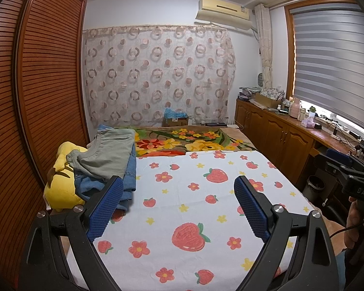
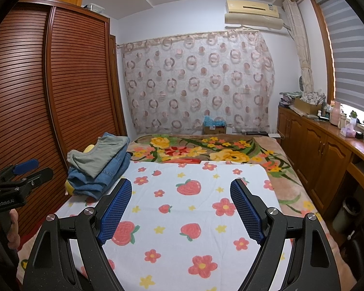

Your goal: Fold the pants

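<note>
A pile of clothes lies at the bed's left edge: grey-green pants [image 1: 109,154] on top of blue denim pants [image 1: 128,179]. The same pile shows in the right wrist view, grey-green pants [image 2: 97,154] over the denim [image 2: 102,181]. My left gripper [image 1: 179,194] is open and empty above the strawberry-print cloth [image 1: 194,208], just right of the pile. My right gripper [image 2: 180,196] is open and empty above the same cloth [image 2: 182,218]. Each gripper also shows in the other's view, the right one [image 1: 347,169] and the left one [image 2: 24,169].
A yellow plush toy [image 1: 60,184] lies under the pile by the brown slatted wardrobe [image 1: 36,97]. A floral blanket [image 1: 186,143] covers the far bed. Wooden cabinets [image 1: 279,133] with clutter run along the right. A cardboard box [image 1: 176,120] stands by the curtained wall.
</note>
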Demonstrator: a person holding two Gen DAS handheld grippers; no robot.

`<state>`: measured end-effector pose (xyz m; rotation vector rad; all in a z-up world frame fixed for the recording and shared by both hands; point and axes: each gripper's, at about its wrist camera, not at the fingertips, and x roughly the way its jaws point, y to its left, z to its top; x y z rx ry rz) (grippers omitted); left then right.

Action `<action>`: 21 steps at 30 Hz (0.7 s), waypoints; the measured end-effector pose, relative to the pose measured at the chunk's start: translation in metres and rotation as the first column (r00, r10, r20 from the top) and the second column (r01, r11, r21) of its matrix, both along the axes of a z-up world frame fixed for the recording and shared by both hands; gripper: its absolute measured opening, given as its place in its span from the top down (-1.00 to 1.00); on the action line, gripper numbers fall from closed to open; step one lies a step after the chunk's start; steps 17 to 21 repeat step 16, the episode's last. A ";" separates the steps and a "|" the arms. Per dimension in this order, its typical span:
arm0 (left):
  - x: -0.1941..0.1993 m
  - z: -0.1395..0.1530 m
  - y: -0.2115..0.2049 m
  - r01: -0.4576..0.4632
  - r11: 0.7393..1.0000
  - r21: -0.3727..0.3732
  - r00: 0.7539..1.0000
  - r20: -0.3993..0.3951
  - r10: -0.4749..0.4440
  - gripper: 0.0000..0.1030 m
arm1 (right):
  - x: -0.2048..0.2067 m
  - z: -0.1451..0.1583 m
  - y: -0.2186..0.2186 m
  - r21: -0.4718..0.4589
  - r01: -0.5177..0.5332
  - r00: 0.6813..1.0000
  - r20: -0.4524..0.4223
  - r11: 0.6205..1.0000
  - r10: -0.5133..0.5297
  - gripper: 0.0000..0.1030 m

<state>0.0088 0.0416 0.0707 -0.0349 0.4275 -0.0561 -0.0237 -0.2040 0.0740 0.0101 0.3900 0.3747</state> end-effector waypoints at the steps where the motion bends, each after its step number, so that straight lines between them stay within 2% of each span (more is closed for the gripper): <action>1: 0.000 0.000 -0.001 0.000 1.000 0.000 1.000 0.000 0.000 -0.81 | 0.000 0.000 0.000 0.000 0.000 1.000 0.000 1.000 0.000 -0.65; 21: 0.000 -0.001 -0.001 0.000 1.000 0.001 1.000 0.001 0.000 -0.81 | -0.001 -0.001 0.002 -0.002 0.001 1.000 0.001 1.000 -0.001 -0.65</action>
